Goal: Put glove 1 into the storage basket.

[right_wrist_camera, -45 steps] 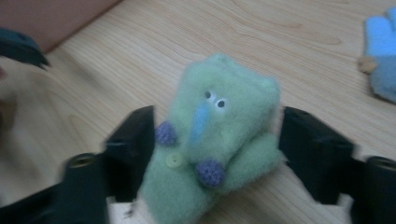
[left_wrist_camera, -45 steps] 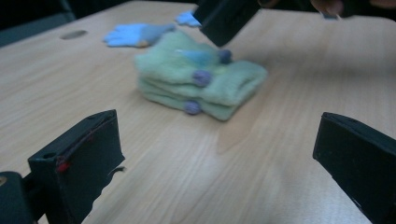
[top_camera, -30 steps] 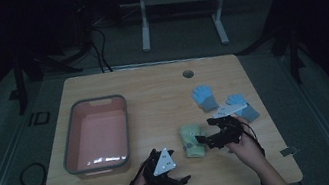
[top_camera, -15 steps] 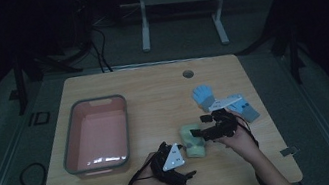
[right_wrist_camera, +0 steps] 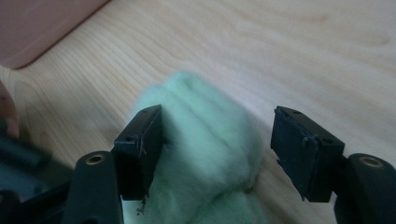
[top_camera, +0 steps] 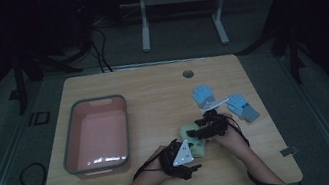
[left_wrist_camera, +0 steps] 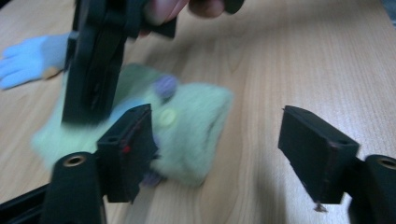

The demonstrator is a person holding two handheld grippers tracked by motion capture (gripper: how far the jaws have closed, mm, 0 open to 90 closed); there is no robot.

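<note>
Jaws on left gripper (left_wrist_camera: pixel 217 154) stand apart and have just been closing; one pad overlaps the green glove's (left_wrist_camera: pixel 187 126) near edge, the other sits over bare wood, no squeeze visible. Right gripper (right_wrist_camera: pixel 217 149) is the same story: jaws just closing, glove (right_wrist_camera: pixel 205 140) between them, left pad at the fabric, right pad clear of it. Call both released.

Glove: pale green, fuzzy knit, small purple and yellowish dots on the side shown in the left gripper view. It lies flat on the table (top_camera: pixel 151 84), between the two grippers, just right of the pink bin (top_camera: pixel 96 134) and near the front edge. Long axis runs roughly away from the bin's front corner toward the two blue gloves (top_camera: pixel 202 95), which lie well beyond it to the right. Which end is cuff or fingers: cannot tell, blurred.

Table is light wood grain, with a round grommet (top_camera: pixel 188 74) at the far side from the bin. Room is dark; a metal stand's legs (top_camera: pixel 180 14) rise on grey floor beyond the table.
</note>
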